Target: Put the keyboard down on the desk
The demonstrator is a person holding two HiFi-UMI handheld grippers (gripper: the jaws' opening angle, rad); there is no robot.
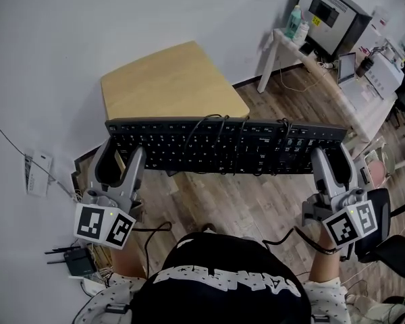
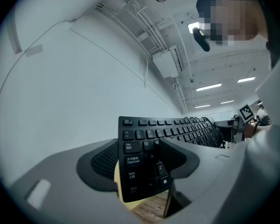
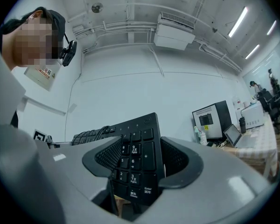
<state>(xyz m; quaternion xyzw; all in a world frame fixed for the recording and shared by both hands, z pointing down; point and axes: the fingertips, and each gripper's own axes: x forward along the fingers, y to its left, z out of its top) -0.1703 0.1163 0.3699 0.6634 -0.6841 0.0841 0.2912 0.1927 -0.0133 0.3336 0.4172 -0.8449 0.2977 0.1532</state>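
Note:
A long black keyboard point(image 1: 223, 144) hangs level in the air, just in front of the near edge of a small light-wood desk point(image 1: 169, 79). Its cable lies looped over the keys. My left gripper point(image 1: 119, 159) is shut on the keyboard's left end, whose Tab and Caps Lock keys point(image 2: 133, 160) sit between the jaws of the left gripper point(image 2: 140, 169). My right gripper point(image 1: 324, 159) is shut on the number-pad end. In the right gripper view, those keys point(image 3: 137, 160) fill the gap of the right gripper point(image 3: 137, 171).
Wood floor lies under the keyboard. A white wall stands at the left with a socket box point(image 1: 39, 173). A router point(image 1: 77, 260) sits on the floor. A white table point(image 1: 337, 93) with a monitor point(image 1: 329, 12) and bottles stands at the right. A black chair point(image 1: 391, 241) is near my right side.

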